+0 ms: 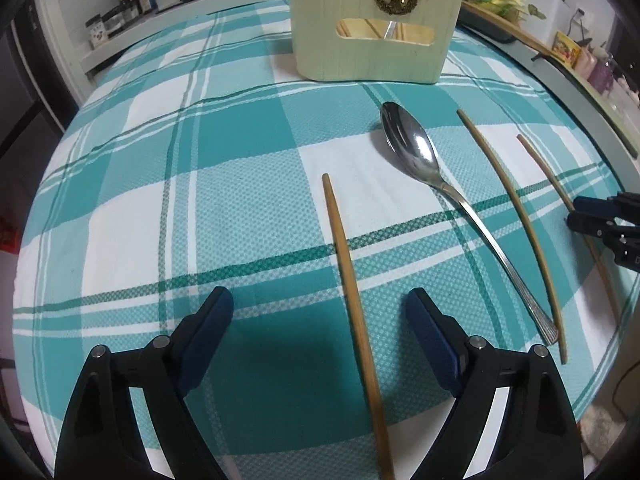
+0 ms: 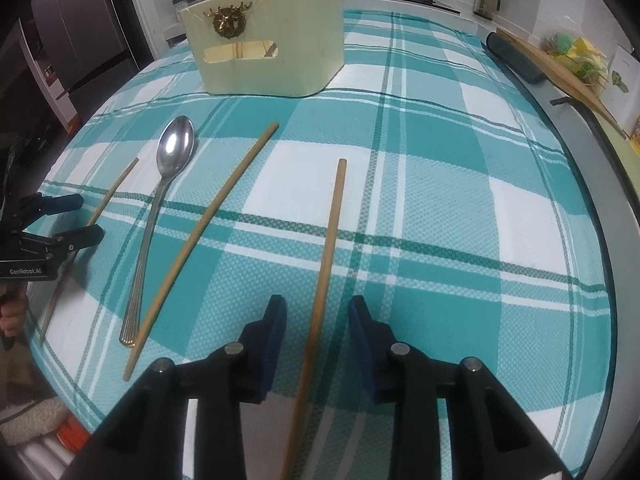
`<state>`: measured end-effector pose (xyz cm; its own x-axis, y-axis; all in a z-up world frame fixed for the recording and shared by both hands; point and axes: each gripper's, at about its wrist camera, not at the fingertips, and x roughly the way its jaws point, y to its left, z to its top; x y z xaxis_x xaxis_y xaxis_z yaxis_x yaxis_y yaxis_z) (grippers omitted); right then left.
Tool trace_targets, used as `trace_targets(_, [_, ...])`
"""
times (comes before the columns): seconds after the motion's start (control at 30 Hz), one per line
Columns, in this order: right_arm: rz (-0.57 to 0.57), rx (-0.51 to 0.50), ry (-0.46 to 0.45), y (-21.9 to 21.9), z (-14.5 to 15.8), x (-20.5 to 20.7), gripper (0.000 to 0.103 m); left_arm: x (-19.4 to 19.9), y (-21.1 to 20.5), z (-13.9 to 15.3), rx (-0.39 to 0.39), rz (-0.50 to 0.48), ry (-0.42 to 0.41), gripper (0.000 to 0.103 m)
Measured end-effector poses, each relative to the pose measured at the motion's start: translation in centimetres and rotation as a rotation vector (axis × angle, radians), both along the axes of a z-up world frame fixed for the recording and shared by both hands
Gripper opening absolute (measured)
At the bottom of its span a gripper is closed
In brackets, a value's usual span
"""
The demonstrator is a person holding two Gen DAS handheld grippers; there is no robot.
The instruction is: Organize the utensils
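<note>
- Now each gripper straddles its own chopstick near the table's (image 1: pixel 240 128) front edge: left gripper (image 1: pixel 320 312) spread wide around one chopstick (image 1: pixel 340 240).
- Right gripper (image 2: pixel 318 316) narrower around another chopstick (image 2: pixel 330 232), pads not touching.
- Next, I judge: pinch, lift, carry to holder (image 2: pixel 272 40).

Your left tongs (image 1: pixel 320 312) tilt steeply down toward the desk (image 1: pixel 240 216), blue pads (image 1: pixel 208 320) spread wide with a chopstick (image 1: pixel 348 272) running between them, nearer the right pad and touching neither. Your right tongs (image 2: pixel 316 316) also angle steeply down, pads (image 2: pixel 276 328) much closer together, straddling another chopstick (image 2: pixel 328 248) with a gap still showing on both sides of it. A bit of your hand (image 2: pixel 12 316) shows behind the left tongs, left of that chopstick.
</note>
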<state>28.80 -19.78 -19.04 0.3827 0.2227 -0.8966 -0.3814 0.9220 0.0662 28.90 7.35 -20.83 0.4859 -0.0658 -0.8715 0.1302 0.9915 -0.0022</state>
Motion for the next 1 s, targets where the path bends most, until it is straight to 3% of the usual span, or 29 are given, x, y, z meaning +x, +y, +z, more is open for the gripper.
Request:
trace_targets(0.37, [-0.010,0.010,-0.050,1.8,-0.4,4.8,0.019,2.6,-0.8,0.4,-0.012,-0.015,-0.039,0.061])
trace_targets(0.47, [-0.014,0.005,-0.046,2.4,-0.4,6.1,0.011,3.4,-0.9,0.6,-0.012,-0.017,-0.039,0.043])
trace_targets(0.53, [-0.017,0.010,-0.037,2.5,-0.5,6.9,0.007,3.8,-0.9,0.7,-0.018,-0.018,-0.040,0.016])
trace_targets(0.57, [-0.021,0.016,-0.034,2.6,-0.5,7.2,0.006,4.0,-0.9,0.7,-0.024,-0.019,-0.039,0.008])
trace_targets(0.77, [-0.043,0.090,-0.032,2.5,0.4,8.0,0.006,3.9,0.0,1.9,-0.081,0.006,-0.069,0.004])
trace_targets(1.0, [-0.041,0.222,-0.131,1.5,6.4,6.0,0.006,1.2,1.6,8.6,-0.167,0.030,-0.228,0.004])
